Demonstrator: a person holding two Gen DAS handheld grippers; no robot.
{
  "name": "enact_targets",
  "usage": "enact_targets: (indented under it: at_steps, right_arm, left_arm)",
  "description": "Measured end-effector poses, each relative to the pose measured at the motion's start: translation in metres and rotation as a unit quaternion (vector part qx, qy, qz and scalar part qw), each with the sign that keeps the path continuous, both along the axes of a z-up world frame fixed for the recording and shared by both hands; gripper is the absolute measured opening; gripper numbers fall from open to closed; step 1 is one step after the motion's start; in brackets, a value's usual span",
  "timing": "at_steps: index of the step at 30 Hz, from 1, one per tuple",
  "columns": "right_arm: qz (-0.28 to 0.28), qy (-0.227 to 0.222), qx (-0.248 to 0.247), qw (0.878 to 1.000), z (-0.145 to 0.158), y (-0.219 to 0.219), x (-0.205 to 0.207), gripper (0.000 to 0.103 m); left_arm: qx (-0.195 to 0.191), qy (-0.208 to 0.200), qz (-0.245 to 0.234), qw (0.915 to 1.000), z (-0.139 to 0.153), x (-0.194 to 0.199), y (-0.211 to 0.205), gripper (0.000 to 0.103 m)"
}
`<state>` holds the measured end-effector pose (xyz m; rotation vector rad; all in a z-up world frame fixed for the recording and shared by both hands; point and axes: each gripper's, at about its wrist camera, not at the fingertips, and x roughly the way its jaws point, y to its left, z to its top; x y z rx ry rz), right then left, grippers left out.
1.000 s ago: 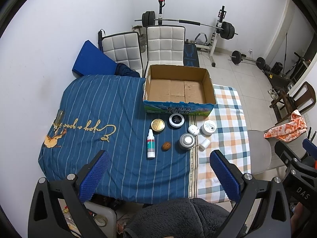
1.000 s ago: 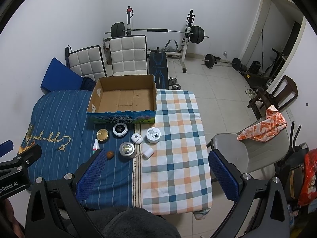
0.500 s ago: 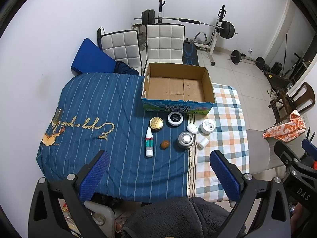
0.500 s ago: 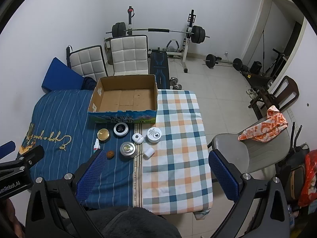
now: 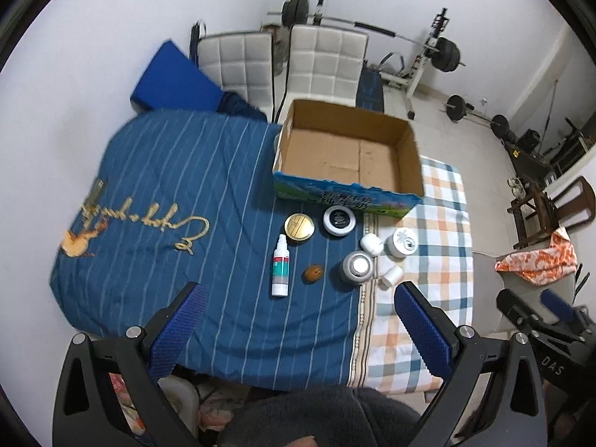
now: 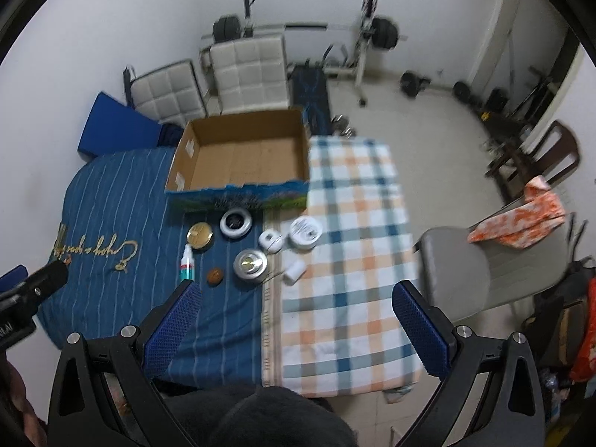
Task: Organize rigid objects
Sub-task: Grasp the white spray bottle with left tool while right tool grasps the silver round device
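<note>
Cardboard box (image 5: 346, 156) sits open-topped at the far side of the table in the left wrist view, straddling the seam between the blue striped cloth (image 5: 178, 186) and the checked cloth (image 5: 428, 290). Just in front of it lie the small items: a gold-lidded tin (image 5: 299, 226) and a black-lidded jar (image 5: 338, 220) nearest the box, a spray bottle (image 5: 280, 265) lying flat, a small brown nut-like object (image 5: 314, 273), a silver-topped jar (image 5: 357, 266), a small white jar (image 5: 371, 244), a larger white jar (image 5: 403, 242) and a white cap-like cylinder (image 5: 390, 276). All rest on the cloths, none in the box. The left gripper (image 5: 298, 329) hangs above the near table edge, its blue pads spread wide with nothing between them.

From the right wrist view, somewhat blurred, the same box (image 6: 242, 160) shows only its bare cardboard floor. The spray bottle (image 6: 187, 262), gold tin (image 6: 200, 235), black-lidded jar (image 6: 235, 221), nut-like object (image 6: 215, 275), silver-topped jar (image 6: 250, 263), small white jar (image 6: 271, 240), larger white jar (image 6: 305, 231) and white cylinder (image 6: 295, 271) cluster near the seam. The right gripper (image 6: 296, 329) is likewise spread apart and grasps nothing, held above the near part of the checked cloth (image 6: 354, 260). A grey chair (image 6: 465, 268) with an orange patterned cloth (image 6: 517, 218) stands to the right.
</note>
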<state>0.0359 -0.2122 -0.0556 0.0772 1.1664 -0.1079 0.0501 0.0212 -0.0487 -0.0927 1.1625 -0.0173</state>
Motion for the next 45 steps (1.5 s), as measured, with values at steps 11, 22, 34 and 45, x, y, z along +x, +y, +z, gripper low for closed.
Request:
enact_targets:
  at_steps: [11, 22, 34, 45]
  right_arm:
    - [0.025, 0.153, 0.068, 0.985, -0.206, 0.029, 0.116, 0.103]
    - [-0.006, 0.287, 0.117, 0.951, -0.374, 0.057, 0.166, 0.100]
    - [-0.005, 0.320, 0.089, 0.943, -0.406, 0.075, 0.163, 0.076]
    - [0.007, 0.328, 0.047, 0.943, -0.411, 0.095, 0.162, 0.073]
  left_arm:
    - [0.023, 0.130, 0.040, 0.9905, -0.187, 0.094, 0.037, 0.102]
    - [0.032, 0.253, 0.012, 0.9668, -0.360, 0.136, 0.027, 0.082]
    - [0.037, 0.259, -0.010, 0.9651, -0.387, 0.138, 0.023, 0.042]
    - [0.039, 0.251, -0.022, 0.9670, -0.376, 0.133, 0.005, 0.030]
